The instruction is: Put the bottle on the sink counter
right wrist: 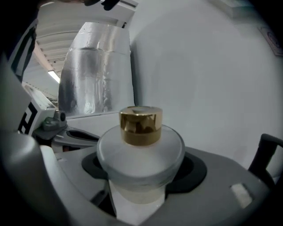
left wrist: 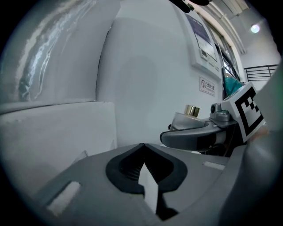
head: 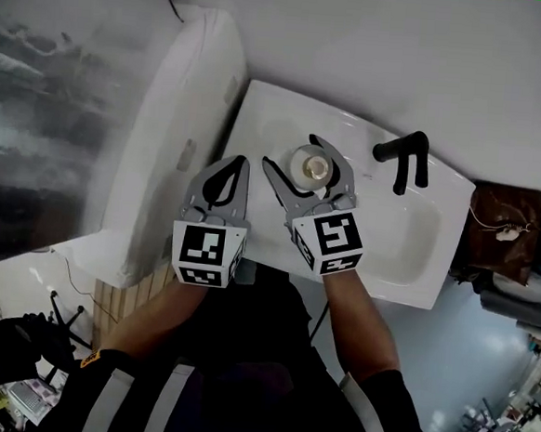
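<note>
A frosted glass bottle (head: 312, 167) with a gold cap (right wrist: 140, 125) stands upright between the jaws of my right gripper (head: 292, 152), which is shut on its wide body (right wrist: 140, 159). In the head view it is over the back left corner of the white sink counter (head: 269, 117). Its base is hidden, so I cannot tell whether it touches the counter. My left gripper (head: 240, 165) hovers just left of it over the counter's left edge. That gripper's jaws meet at the tips (left wrist: 142, 145), with nothing in them. The bottle (left wrist: 185, 118) and the right gripper's finger (left wrist: 190, 137) also show in the left gripper view.
A black faucet (head: 404, 158) stands at the back of the sink, right of the bottle, with the basin (head: 408, 240) below it. A tall white rounded unit (head: 179, 129) adjoins the sink's left side. A brown bag (head: 503, 229) hangs to the right. White wall runs behind.
</note>
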